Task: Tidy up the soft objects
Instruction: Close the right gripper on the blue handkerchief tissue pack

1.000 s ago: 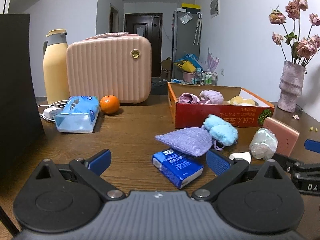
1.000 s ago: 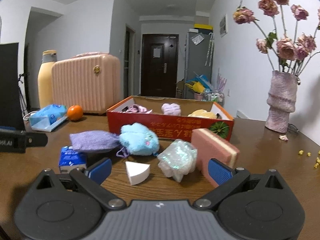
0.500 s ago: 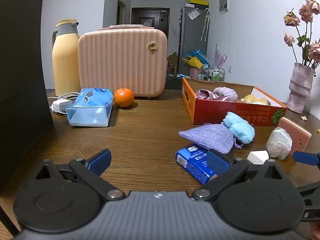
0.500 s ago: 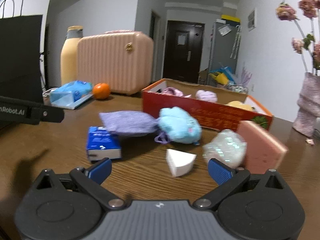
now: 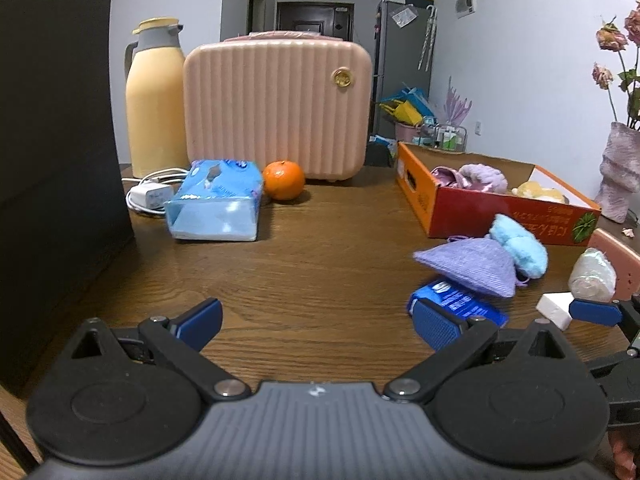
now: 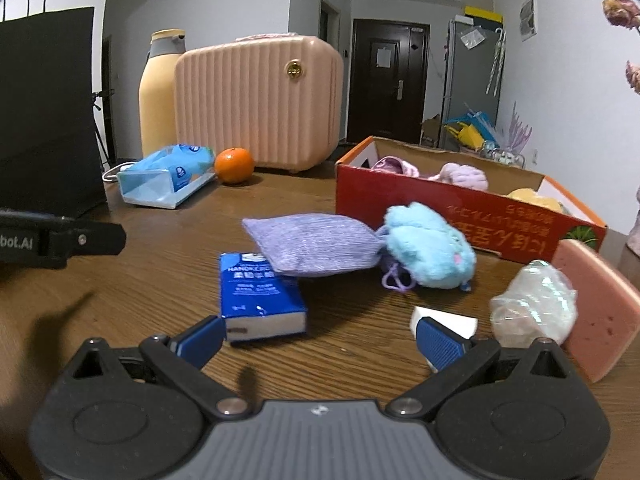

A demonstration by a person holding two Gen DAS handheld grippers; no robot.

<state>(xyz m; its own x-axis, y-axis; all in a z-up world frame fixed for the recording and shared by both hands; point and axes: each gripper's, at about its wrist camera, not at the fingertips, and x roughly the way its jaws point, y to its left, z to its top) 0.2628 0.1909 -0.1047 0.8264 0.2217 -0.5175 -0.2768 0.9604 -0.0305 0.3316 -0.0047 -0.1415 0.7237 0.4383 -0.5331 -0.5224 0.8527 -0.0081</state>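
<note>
A lilac knit pouch point(image 6: 316, 244) lies on the wooden table, partly over a blue handkerchief pack point(image 6: 256, 296). A light blue plush toy point(image 6: 430, 246) sits to its right, in front of the red cardboard box point(image 6: 460, 208) that holds soft items. A white wedge sponge point(image 6: 448, 320), a crinkly clear bundle point(image 6: 534, 306) and a pink sponge point(image 6: 596, 312) lie at the right. My right gripper point(image 6: 320, 338) is open and empty, just short of the handkerchief pack. My left gripper point(image 5: 318, 320) is open and empty over bare table, left of the pouch point(image 5: 472, 266).
A pink ribbed case point(image 5: 276, 108), a yellow thermos point(image 5: 154, 100), an orange point(image 5: 284, 180), a blue tissue pack point(image 5: 218, 206) and a white charger point(image 5: 150, 196) stand at the back left. A black bag point(image 5: 52, 140) rises at the left. A vase point(image 5: 620, 172) stands far right.
Both grippers have swung left; the objects sit further right in both views. The right gripper has come closer to the handkerchief pack. Both stayed open.
</note>
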